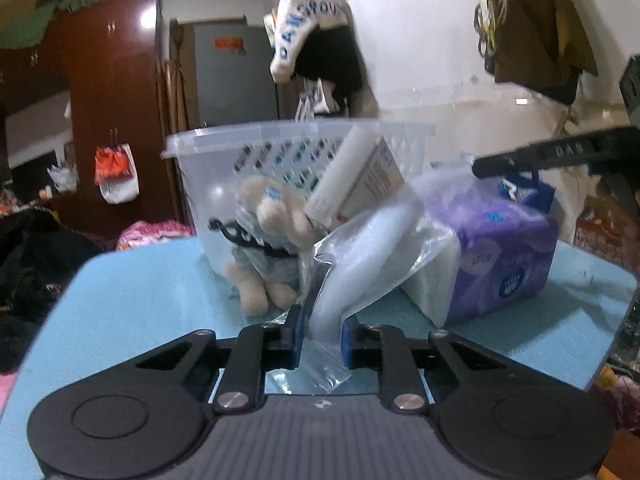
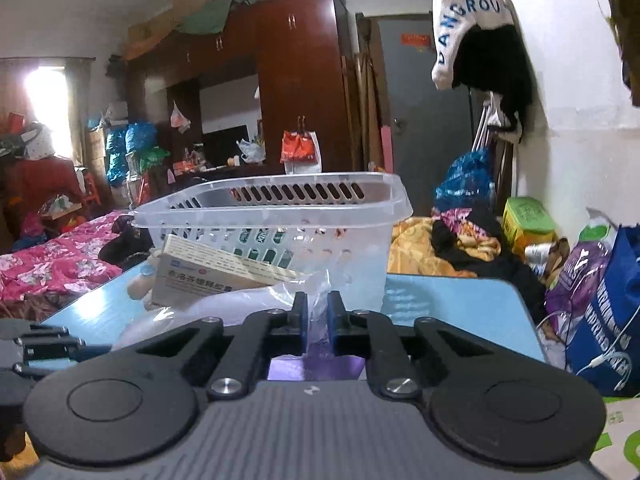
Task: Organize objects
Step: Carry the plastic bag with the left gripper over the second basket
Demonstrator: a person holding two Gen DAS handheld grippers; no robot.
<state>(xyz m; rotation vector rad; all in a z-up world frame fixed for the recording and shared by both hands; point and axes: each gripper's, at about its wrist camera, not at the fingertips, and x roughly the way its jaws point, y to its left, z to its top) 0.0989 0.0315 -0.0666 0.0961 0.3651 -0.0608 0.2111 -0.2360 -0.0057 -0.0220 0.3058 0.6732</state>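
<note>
My left fingers [image 1: 320, 338] and right fingers [image 2: 318, 320] are both clamped on the clear crinkled plastic bag [image 1: 372, 248]. Step in hand: lifting it; next, I judge, carry it into the translucent slotted plastic basket [image 2: 280, 208].

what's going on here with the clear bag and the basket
A person is tidying items on a blue table with two handheld grippers. The left gripper and the right gripper are both shut on a clear plastic bag in front of a clear basket. A plush toy, a medicine box and a purple tissue pack sit nearby.
</note>
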